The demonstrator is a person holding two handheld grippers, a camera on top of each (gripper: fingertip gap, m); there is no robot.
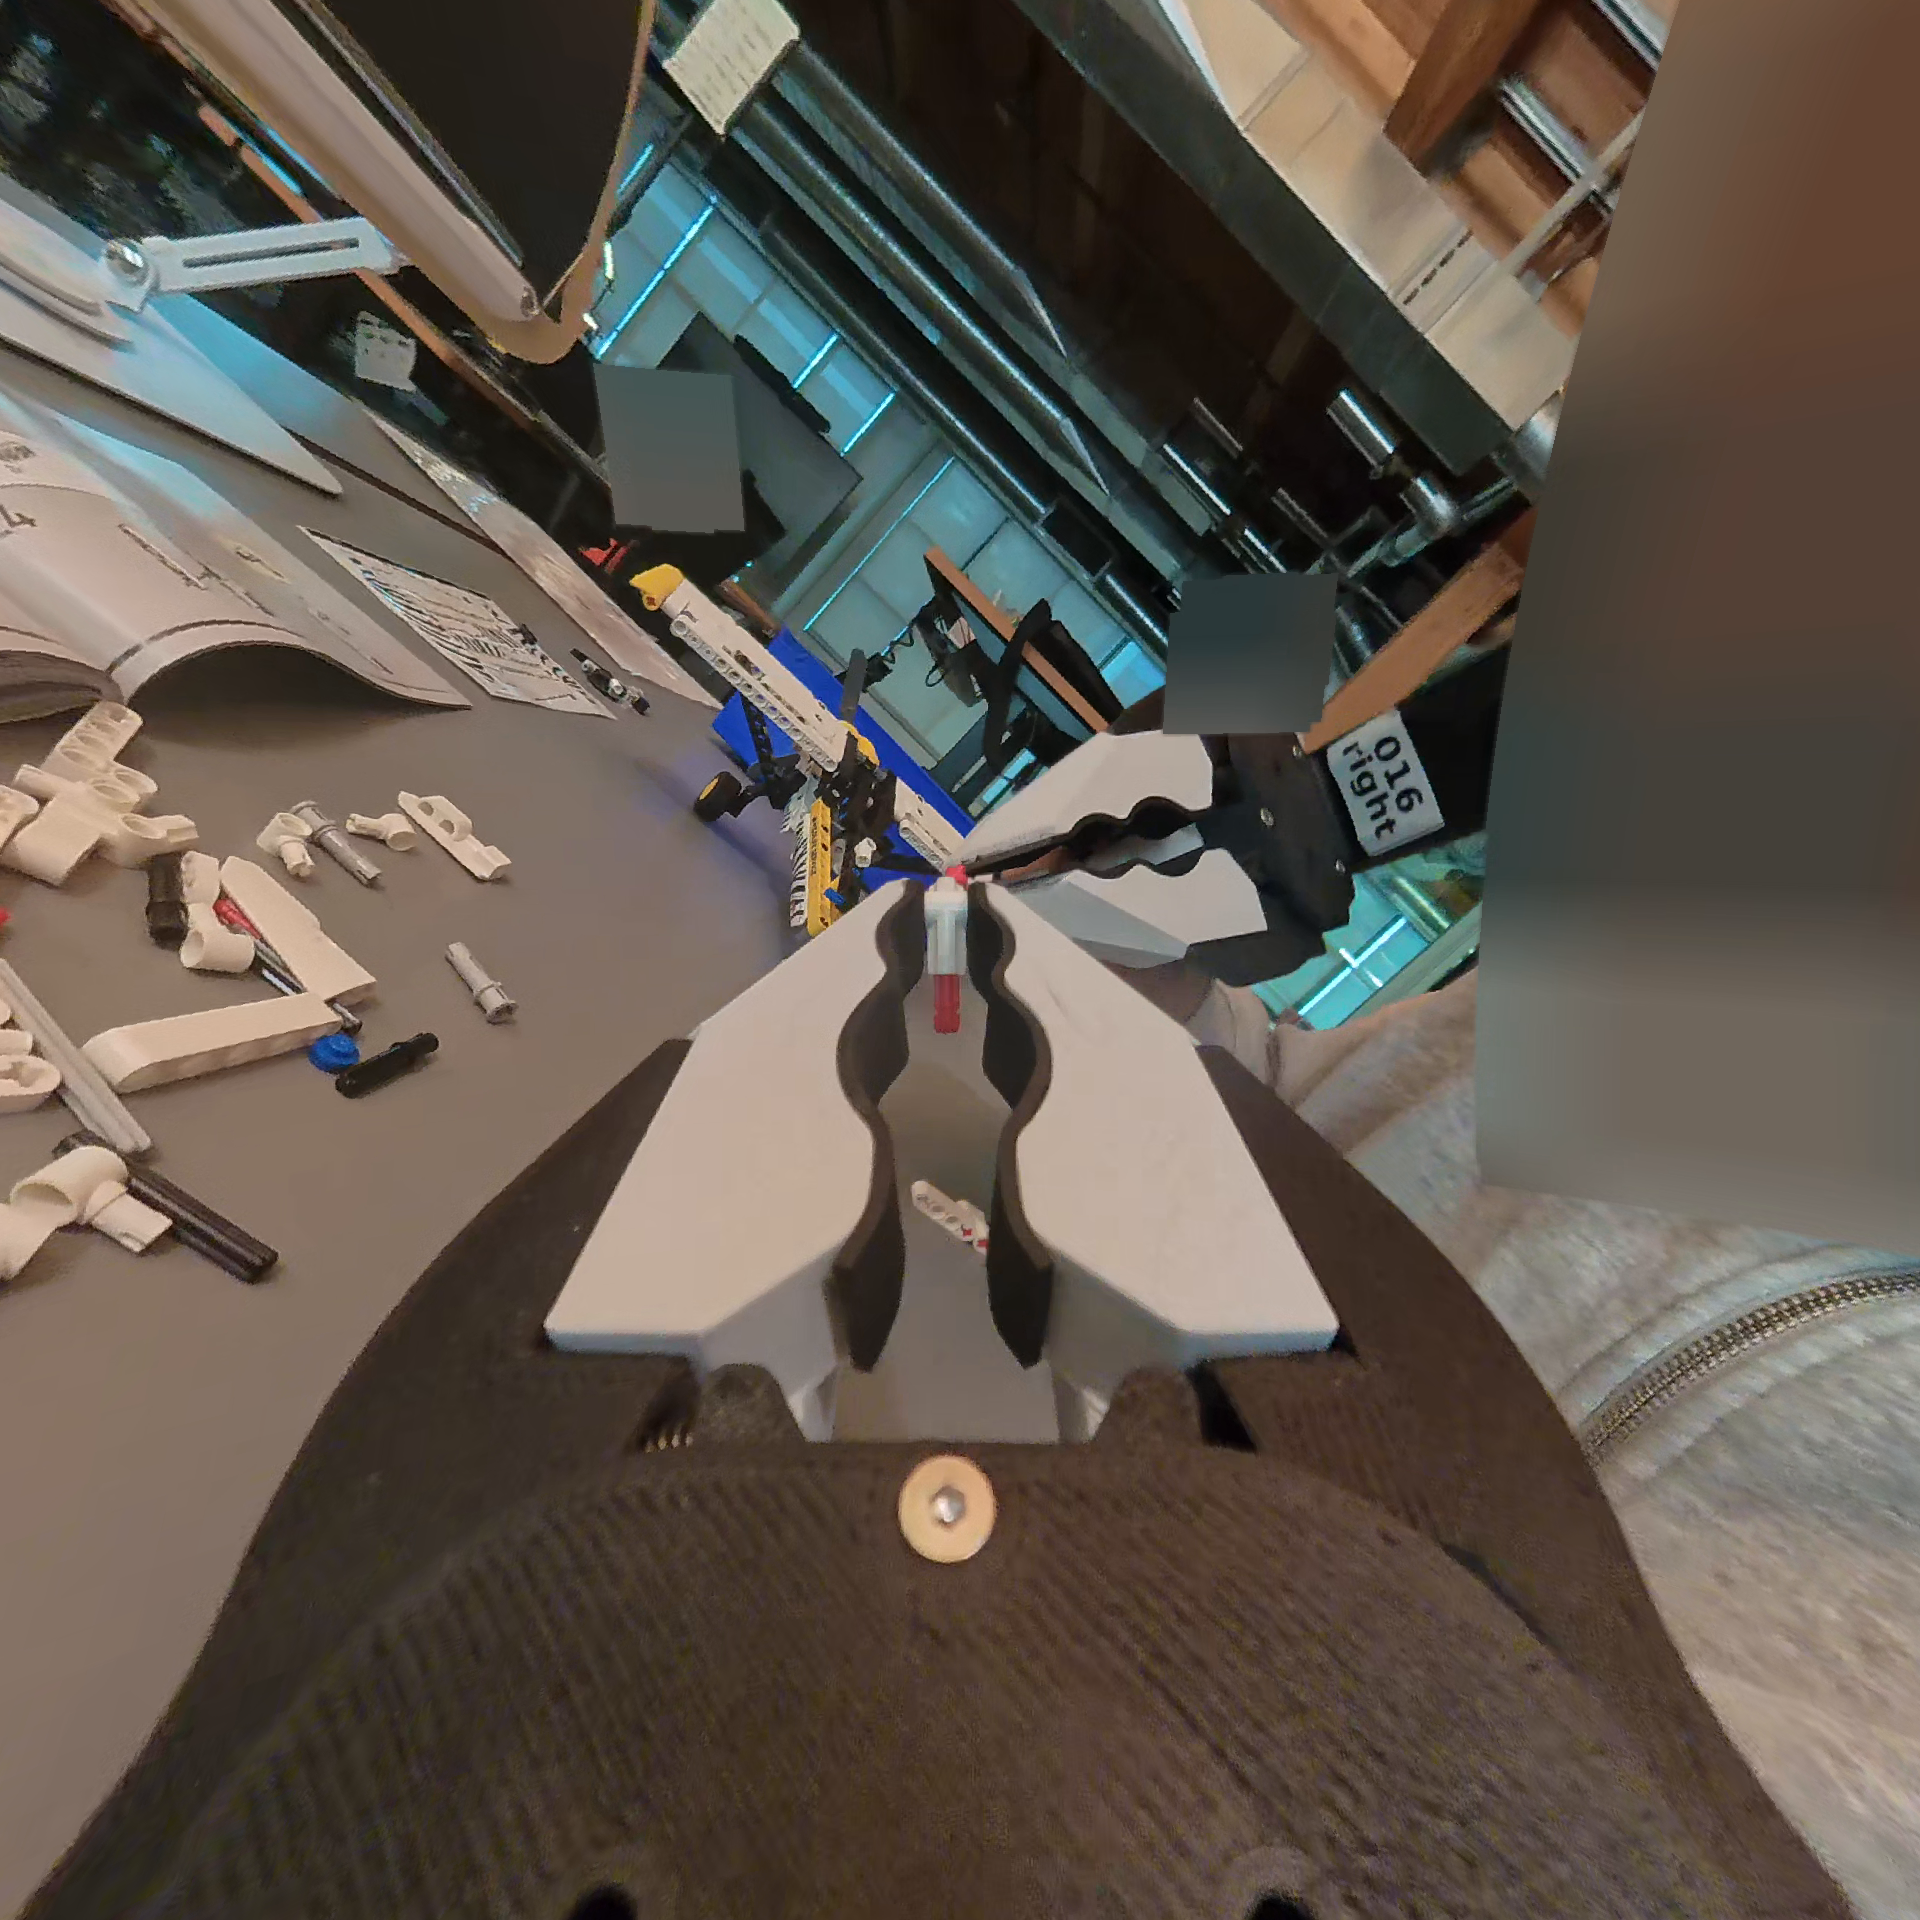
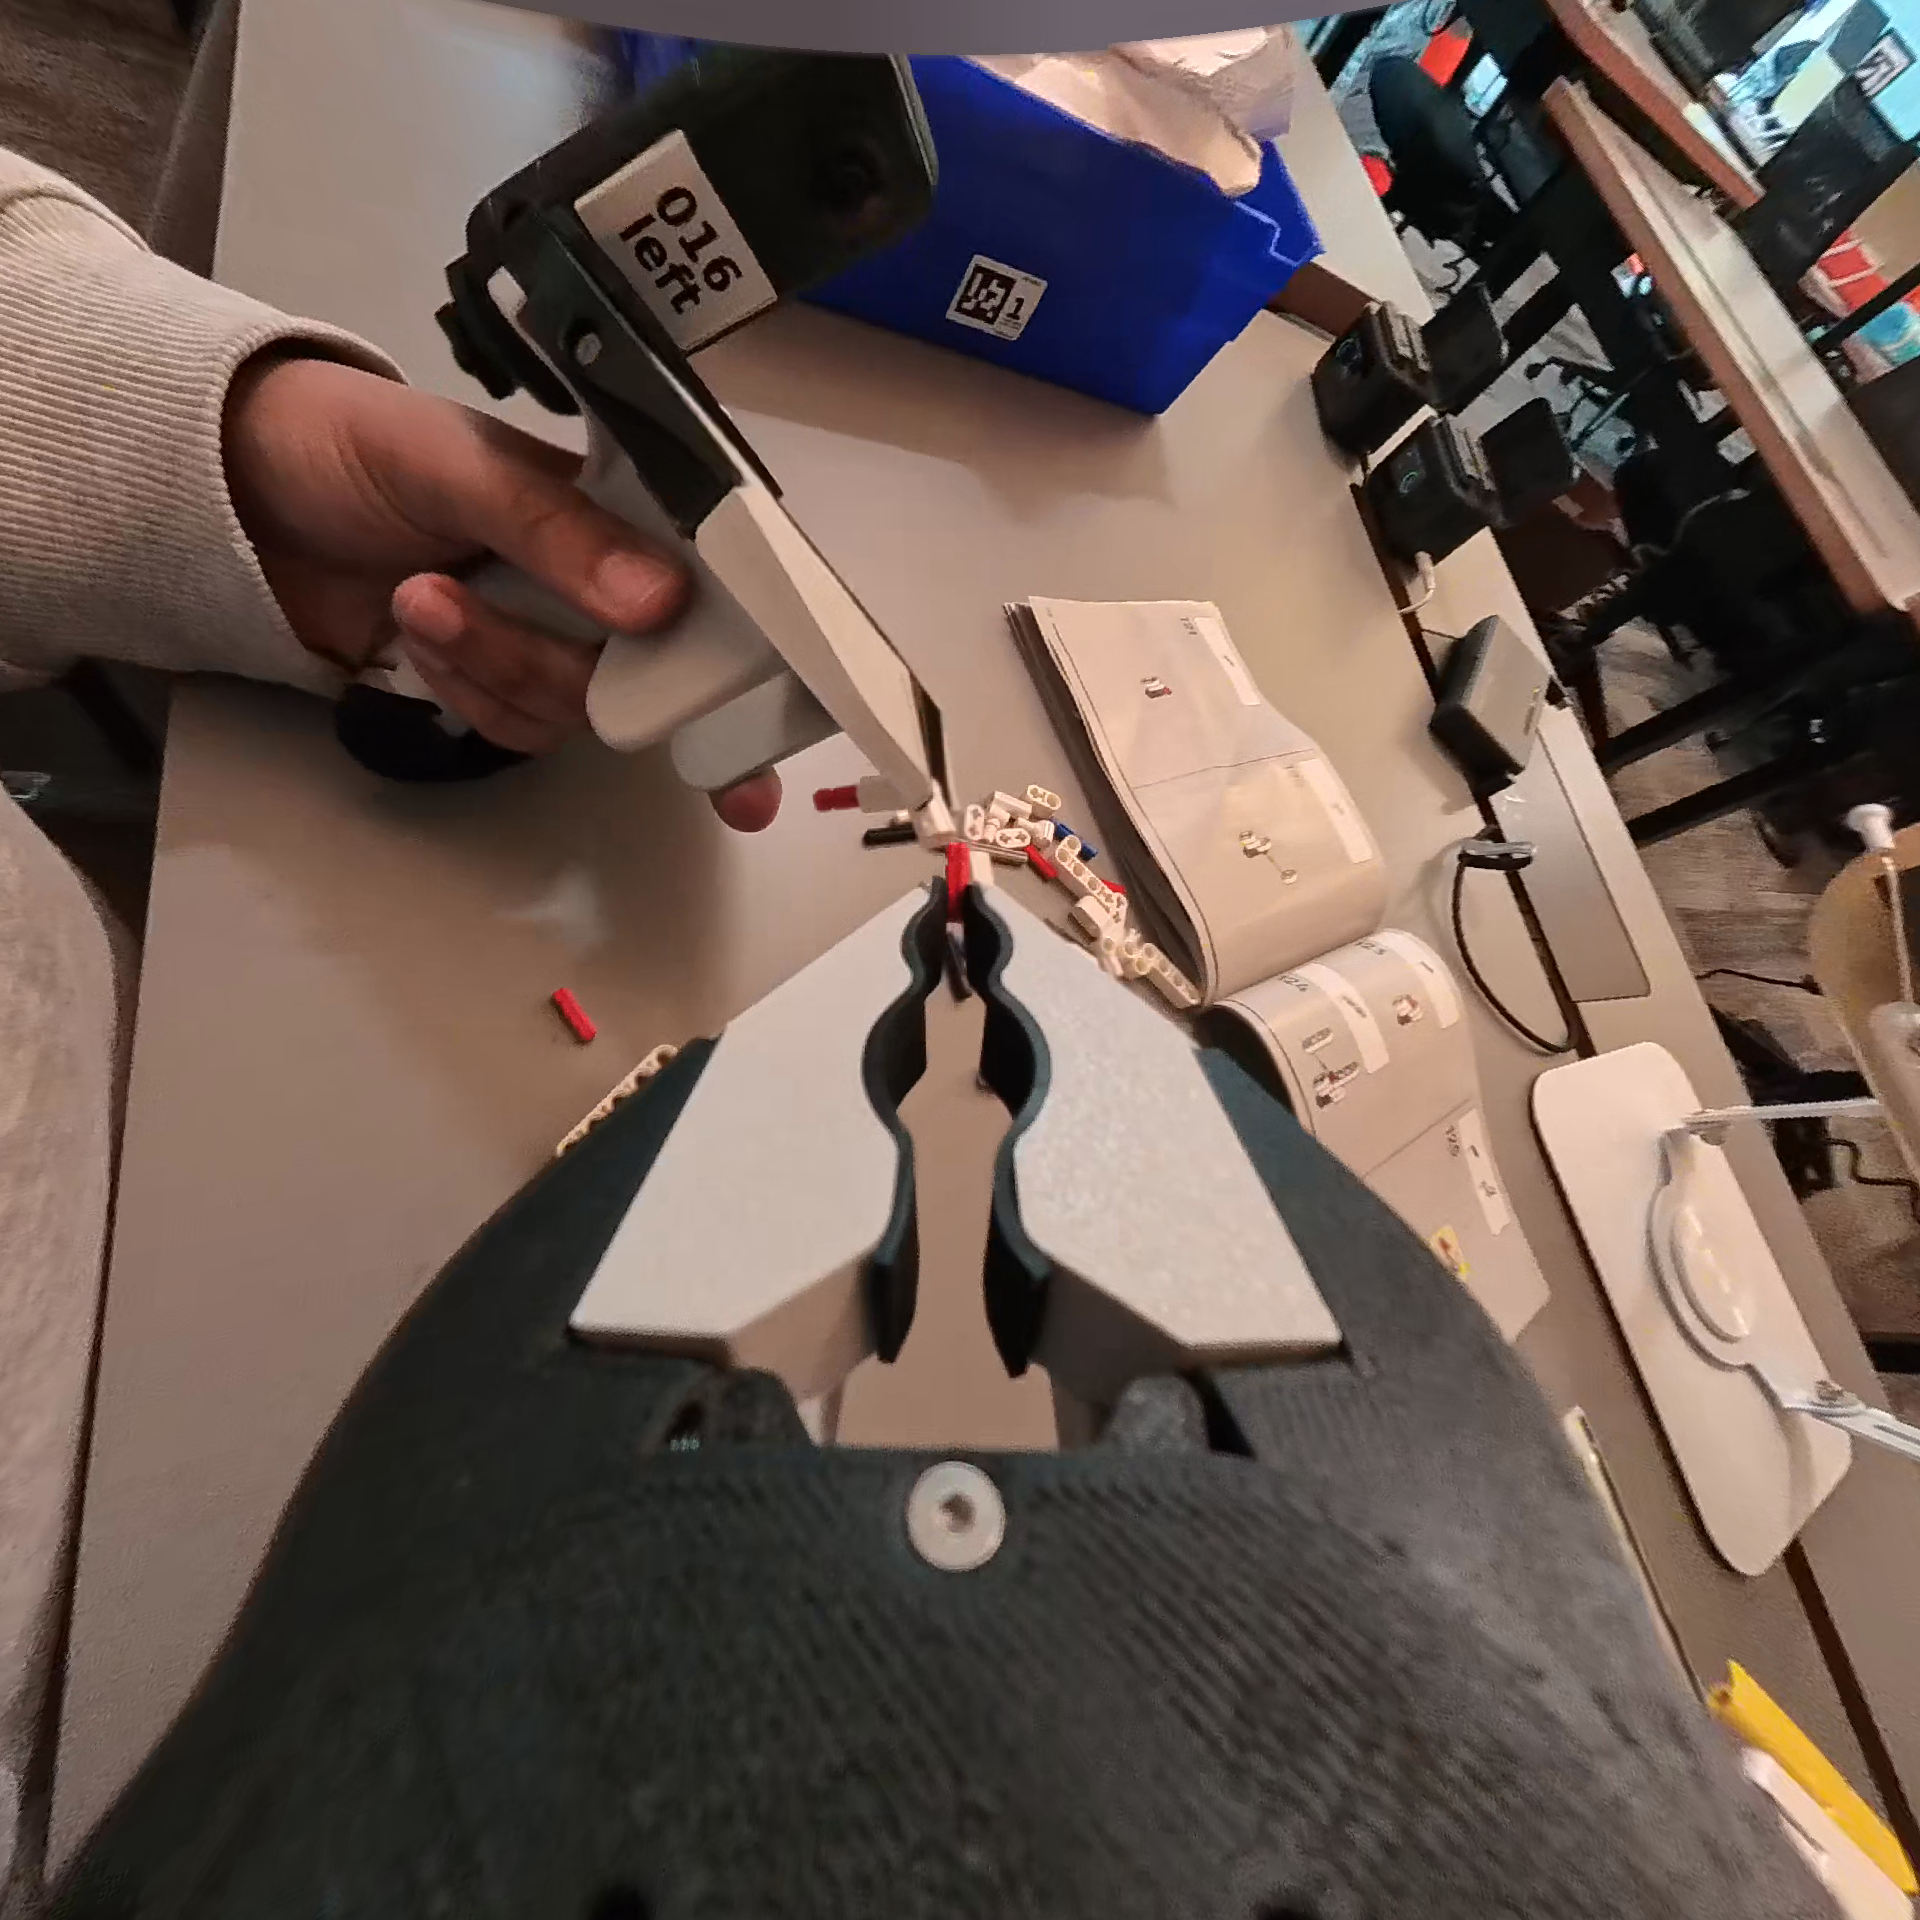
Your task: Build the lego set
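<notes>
Two hand-held grippers: left (image 1: pixel 948 894) clenched on white-red piece (image 1: pixel 945 951), right (image 2: pixel 956 902) on red-black pin (image 2: pixel 956 873).

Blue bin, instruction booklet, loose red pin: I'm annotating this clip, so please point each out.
blue bin (image 2: pixel 1091 260): right wrist view, front wall.
instruction booklet (image 2: pixel 1226 769): right wrist view, open upper page.
loose red pin (image 2: pixel 574 1015): right wrist view, mid-body.

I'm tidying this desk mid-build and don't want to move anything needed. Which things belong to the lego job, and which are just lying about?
In the job:
- left tool, shut on a white-and-red piece
- right tool, shut on a red pin
- loose parts
- booklet
- half-built model

Lying about:
- blue bin
- two black cameras
- lamp base
</notes>
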